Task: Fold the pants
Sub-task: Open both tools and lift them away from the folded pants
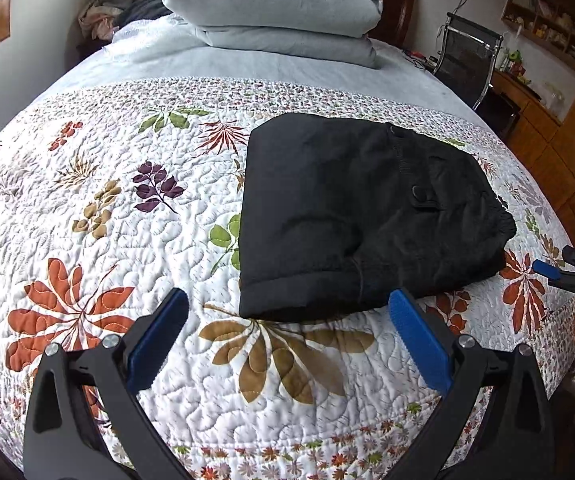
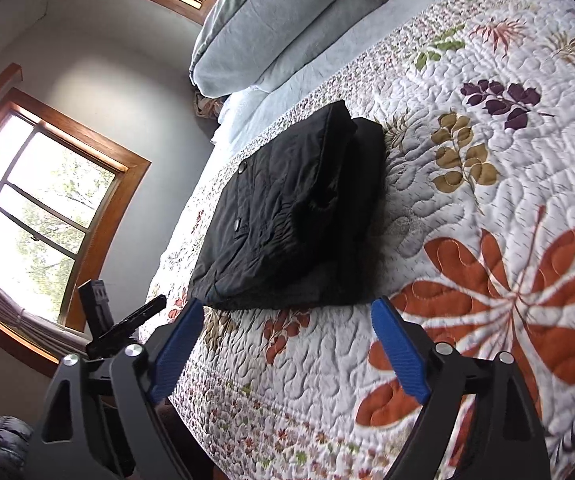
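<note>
The pants (image 1: 363, 216) lie folded into a compact black bundle on the quilt (image 1: 127, 208), toward its near edge, waistband to one side. The left gripper (image 1: 287, 320) hangs just short of the bundle, jaws wide apart, nothing between them. The right gripper (image 2: 287, 320) sits likewise off the bundle's other side, jaws spread and empty. Neither touches the cloth. Grey pillows (image 1: 275, 4) are stacked at the bed's head.

Bright window daylight, strong fisheye warping
</note>
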Demonstrator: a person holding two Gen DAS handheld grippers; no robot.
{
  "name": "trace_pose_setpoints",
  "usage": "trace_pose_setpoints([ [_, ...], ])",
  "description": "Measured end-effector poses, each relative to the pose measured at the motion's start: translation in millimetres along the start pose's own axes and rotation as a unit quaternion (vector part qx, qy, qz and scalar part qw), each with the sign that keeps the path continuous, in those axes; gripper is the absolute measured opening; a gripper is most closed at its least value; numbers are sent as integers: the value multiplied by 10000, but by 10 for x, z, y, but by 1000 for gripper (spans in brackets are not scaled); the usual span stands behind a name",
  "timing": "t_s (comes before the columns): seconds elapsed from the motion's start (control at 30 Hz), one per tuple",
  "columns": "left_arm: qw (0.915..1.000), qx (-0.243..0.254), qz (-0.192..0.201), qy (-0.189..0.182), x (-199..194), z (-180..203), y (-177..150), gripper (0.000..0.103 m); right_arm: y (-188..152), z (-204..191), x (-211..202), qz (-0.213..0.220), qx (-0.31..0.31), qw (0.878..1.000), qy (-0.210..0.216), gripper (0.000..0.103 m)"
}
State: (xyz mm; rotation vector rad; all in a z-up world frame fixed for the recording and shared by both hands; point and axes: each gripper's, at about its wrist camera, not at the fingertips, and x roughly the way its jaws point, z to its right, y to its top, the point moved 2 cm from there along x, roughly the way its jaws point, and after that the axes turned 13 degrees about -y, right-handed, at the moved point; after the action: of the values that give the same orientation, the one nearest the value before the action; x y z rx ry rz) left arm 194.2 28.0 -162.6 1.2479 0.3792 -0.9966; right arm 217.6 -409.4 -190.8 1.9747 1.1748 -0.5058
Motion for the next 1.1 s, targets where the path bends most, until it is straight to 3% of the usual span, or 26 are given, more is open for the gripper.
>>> trace_pose_setpoints([
  [0.33,9992,303,242,134,-422,383,-106,100,-274,-94,-508,434,238,9985,-249,98],
  [0.5,9989,316,283,173,-561,523,-154,100,-361,-240,-756,757,260,9945,-675,99],
  [0.7,9989,289,246,267,-703,669,-228,100,-445,-561,-938,1241,-49,9757,-1807,99],
  [0.83,9988,297,273,273,-810,769,-266,100,-548,-811,-974,1278,-346,9613,-2416,99],
  [0.97,9989,241,333,238,-925,845,-301,100,-631,-1021,-1004,1396,-606,9434,-2948,100],
  [1.1,9989,177,371,208,-1032,908,-339,100,-711,-1182,-1038,1419,-669,9346,-3192,100],
])
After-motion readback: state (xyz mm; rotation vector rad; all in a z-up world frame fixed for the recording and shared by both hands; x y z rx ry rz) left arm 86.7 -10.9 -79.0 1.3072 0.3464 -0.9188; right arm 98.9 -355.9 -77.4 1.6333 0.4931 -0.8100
